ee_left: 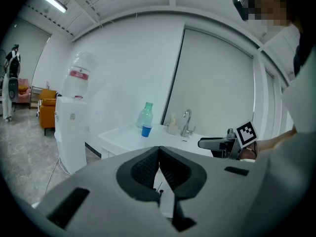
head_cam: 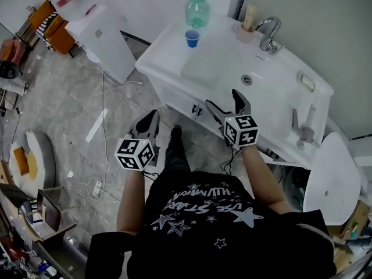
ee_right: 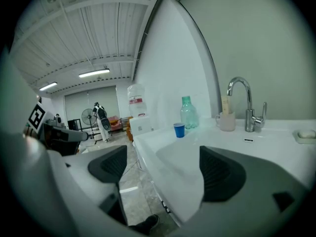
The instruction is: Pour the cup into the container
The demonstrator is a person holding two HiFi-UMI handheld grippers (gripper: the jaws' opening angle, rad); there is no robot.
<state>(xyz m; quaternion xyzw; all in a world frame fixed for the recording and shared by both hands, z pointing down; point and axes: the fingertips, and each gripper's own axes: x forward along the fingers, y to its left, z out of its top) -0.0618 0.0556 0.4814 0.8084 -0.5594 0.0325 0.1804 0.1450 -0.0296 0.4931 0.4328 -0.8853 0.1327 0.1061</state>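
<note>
A small blue cup point(head_cam: 192, 38) stands at the far left corner of the white sink counter point(head_cam: 174, 57), right in front of a green plastic bottle point(head_cam: 197, 7). Both show in the left gripper view as the cup point(ee_left: 146, 130) and bottle point(ee_left: 145, 114), and in the right gripper view as the cup point(ee_right: 179, 130) and bottle point(ee_right: 187, 113). My right gripper point(head_cam: 228, 104) is open with nothing between its jaws, held at the counter's front edge. My left gripper point(head_cam: 151, 122) is shut and empty, over the floor well short of the counter.
The basin has a chrome tap point(head_cam: 268, 32) with a pink tumbler point(head_cam: 246, 30) beside it and a soap bar point(head_cam: 307, 81) to the right. A white water dispenser point(head_cam: 104, 36) stands left of the counter. Cables lie on the tiled floor point(head_cam: 75, 109).
</note>
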